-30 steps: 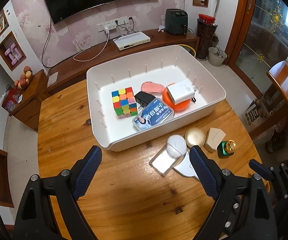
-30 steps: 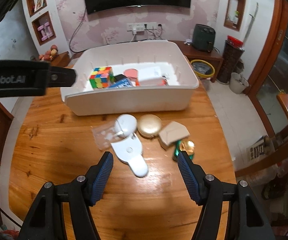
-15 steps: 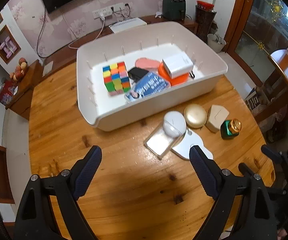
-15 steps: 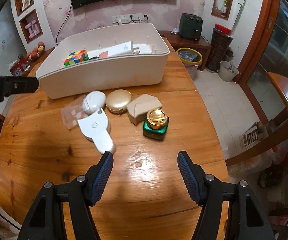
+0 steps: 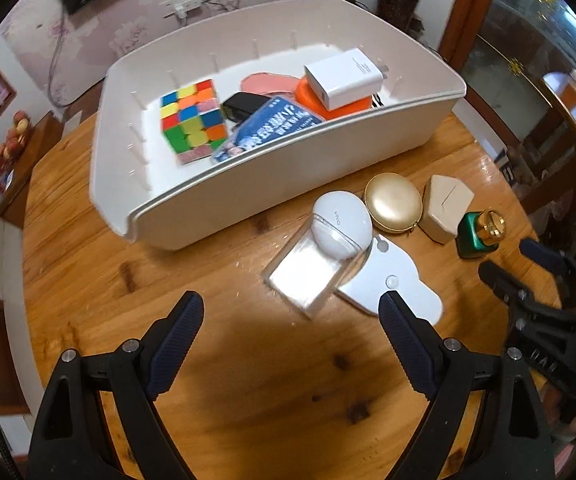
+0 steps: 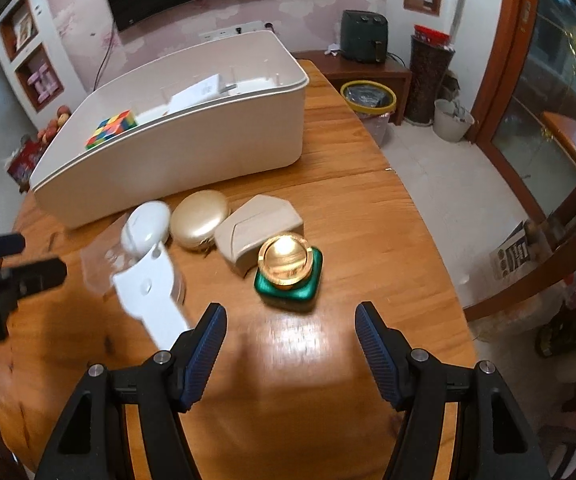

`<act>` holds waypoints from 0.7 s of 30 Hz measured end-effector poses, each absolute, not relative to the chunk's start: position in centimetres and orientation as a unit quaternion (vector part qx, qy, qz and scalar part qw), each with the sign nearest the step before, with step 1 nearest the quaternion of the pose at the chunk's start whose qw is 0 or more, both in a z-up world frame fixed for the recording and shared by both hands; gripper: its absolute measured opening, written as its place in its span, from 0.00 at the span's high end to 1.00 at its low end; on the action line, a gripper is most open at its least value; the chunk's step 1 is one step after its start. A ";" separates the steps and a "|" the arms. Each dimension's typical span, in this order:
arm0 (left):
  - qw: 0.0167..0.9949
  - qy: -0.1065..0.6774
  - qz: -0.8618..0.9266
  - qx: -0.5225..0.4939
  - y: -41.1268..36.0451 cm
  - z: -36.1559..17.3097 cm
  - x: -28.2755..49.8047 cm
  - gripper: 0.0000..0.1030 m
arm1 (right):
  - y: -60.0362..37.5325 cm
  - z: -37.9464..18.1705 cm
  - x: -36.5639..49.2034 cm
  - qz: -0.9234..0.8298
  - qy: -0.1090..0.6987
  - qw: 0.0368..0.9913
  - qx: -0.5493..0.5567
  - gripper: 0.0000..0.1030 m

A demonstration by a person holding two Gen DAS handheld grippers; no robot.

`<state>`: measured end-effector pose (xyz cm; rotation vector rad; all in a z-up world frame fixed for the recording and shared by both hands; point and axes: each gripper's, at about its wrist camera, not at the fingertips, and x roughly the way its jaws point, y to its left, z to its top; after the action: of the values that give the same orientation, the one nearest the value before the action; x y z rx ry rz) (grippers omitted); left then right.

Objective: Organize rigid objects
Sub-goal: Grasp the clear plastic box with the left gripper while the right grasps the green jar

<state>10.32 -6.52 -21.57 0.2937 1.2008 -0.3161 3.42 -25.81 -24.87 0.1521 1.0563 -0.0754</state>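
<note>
The right tool (image 6: 288, 336), jaws wide and empty, has closed in on the green bottle (image 6: 288, 270), lining up the next pick for the bin (image 6: 192, 160).

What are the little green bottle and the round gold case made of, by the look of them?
Green bottle: probably glass, glossy and deep-coloured, with a shiny gold cap that looks metallic or plated plastic. Gold case: smooth satin sheen, likely metallic-coated plastic; I can't be sure.
</note>
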 end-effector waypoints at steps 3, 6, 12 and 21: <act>0.801 0.554 -0.155 0.163 -6.9 -22.7 10.9 0.12 | -26.0 -25.4 4.5 -0.033 0.505 0.858 0.087 0.34; 0.797 0.556 -0.153 0.179 -7.0 -23.8 11.5 0.12 | -26.0 -25.9 5.2 -0.030 0.508 0.856 0.090 0.34; 0.788 0.566 -0.160 0.182 -7.5 -25.2 12.4 0.12 | -26.1 -26.5 5.9 -0.026 0.514 0.852 0.100 0.34; 0.790 0.562 -0.169 0.174 -7.8 -25.6 13.4 0.12 | -26.2 -27.2 6.4 -0.026 0.522 0.846 0.108 0.34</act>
<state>13.40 -7.76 -25.60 0.3749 1.2106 -0.3642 6.39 -26.25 -27.22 0.2282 1.1003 -0.0538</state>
